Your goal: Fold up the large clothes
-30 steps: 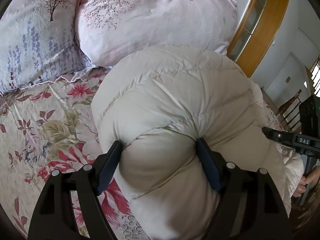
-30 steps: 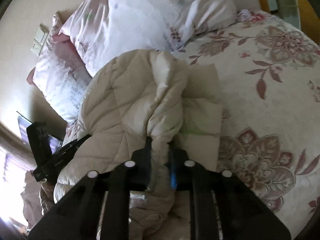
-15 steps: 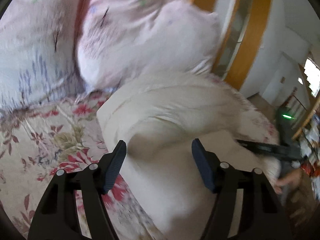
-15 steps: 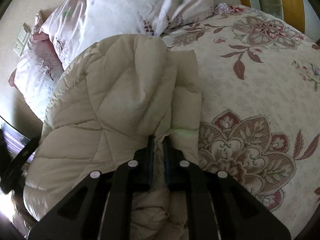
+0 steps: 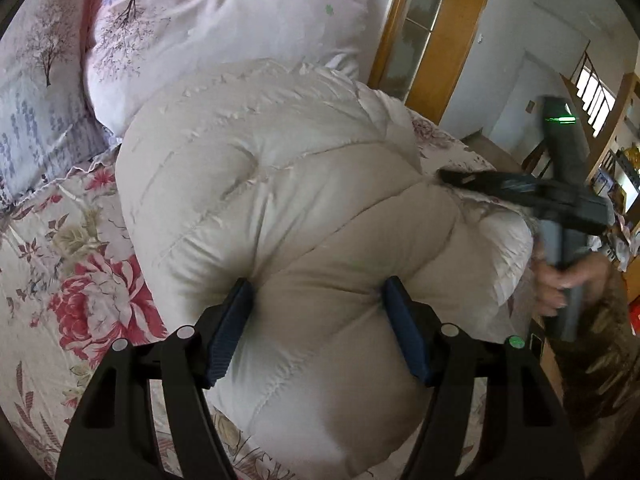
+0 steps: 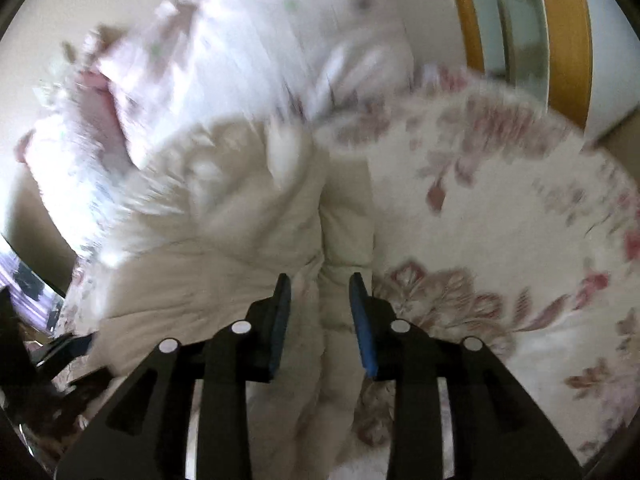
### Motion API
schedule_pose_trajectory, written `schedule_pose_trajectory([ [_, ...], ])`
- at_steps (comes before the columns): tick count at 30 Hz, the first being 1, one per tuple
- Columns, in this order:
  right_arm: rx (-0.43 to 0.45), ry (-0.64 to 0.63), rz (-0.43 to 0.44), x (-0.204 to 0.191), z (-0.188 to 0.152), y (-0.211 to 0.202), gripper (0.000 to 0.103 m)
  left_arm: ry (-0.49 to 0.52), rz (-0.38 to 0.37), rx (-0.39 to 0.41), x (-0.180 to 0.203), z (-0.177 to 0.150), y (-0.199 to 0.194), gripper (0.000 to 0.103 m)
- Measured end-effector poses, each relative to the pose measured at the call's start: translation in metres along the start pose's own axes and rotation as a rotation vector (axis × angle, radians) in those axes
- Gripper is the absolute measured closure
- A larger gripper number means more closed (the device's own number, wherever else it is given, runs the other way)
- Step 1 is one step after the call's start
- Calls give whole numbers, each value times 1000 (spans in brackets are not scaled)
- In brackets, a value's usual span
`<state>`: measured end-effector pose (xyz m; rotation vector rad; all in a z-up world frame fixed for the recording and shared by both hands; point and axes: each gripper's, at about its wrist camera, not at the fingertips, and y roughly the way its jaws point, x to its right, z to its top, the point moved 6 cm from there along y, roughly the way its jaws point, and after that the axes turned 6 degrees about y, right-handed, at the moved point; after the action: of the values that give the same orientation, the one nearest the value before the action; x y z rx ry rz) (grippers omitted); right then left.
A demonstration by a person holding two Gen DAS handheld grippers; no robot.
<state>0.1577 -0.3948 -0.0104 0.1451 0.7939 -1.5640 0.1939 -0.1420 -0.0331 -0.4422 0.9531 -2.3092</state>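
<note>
The cream quilted coat (image 5: 304,208) lay bunched in a thick roll on the floral bedspread (image 5: 60,264), filling the middle of the left wrist view from just below the pink pillow (image 5: 224,12) at the top down to the lower edge. The left gripper (image 5: 318,320) stood at the lower middle of that frame, its blue pads (image 5: 228,332) pressing into a fat fold of the coat from either side, so it was clamped wide on the padding. Only this view showed the right hand (image 5: 560,284) at the right edge, wrapped around the handle of the other tool, whose black nose reached to the coat's far end, with a wooden door frame (image 5: 432,40) and a bright room behind.

The right wrist view was smeared by motion. There the coat (image 6: 224,248) sat left of centre and the bedspread (image 6: 500,220) spread across the right half, a side the left view barely showed. The right gripper (image 6: 320,304) was at the lower middle; its jaws had just been opening, and they stood apart with a narrow ridge of the coat running between them. The pads (image 6: 362,320) did not seem to press on that ridge. A pale wall and a blurred pillow (image 6: 240,48) filled the upper left.
</note>
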Motion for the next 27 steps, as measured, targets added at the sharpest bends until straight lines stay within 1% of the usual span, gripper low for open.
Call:
schedule_pose_trajectory([
  [1,43,-30,26,-8,-1,-19,71,1,0,1,0,0,-1,34],
  [2,60,-52,43,-13,-4,-28,71,1,0,1,0,-1,-1,34],
  [4,72,-123,86,-29,-15,-44,71,-1,-1,2,1,-1,0,34],
  [5,60,-168,94,-38,-24,-49,71,-2,-1,3,0,-1,0,34],
  [6,44,-200,88,-43,-32,-49,72,-2,-1,3,1,-1,0,34],
  [7,14,-238,60,-46,-43,-45,72,-3,0,4,1,-1,0,34],
  [9,-18,-270,20,-44,-54,-38,72,-3,0,4,1,-2,0,34],
  [11,-50,-266,-17,-38,-62,-26,74,-3,-3,5,3,-3,-1,34],
  [14,-94,-200,-6,-23,-69,-12,74,2,-5,6,3,-4,0,33],
  [21,-100,-195,-15,-13,-76,7,74,12,-2,10,8,-4,6,33],
  [23,-118,-197,-14,-12,-74,8,74,26,6,16,10,-5,8,32],
  [24,-133,-202,-13,-14,-72,6,72,29,6,21,10,-5,7,32],
  [26,-165,-181,24,-17,-60,-2,67,24,1,39,9,-4,0,32],
  [27,-154,-160,62,-19,-50,-9,59,21,-4,49,9,-3,-3,31],
])
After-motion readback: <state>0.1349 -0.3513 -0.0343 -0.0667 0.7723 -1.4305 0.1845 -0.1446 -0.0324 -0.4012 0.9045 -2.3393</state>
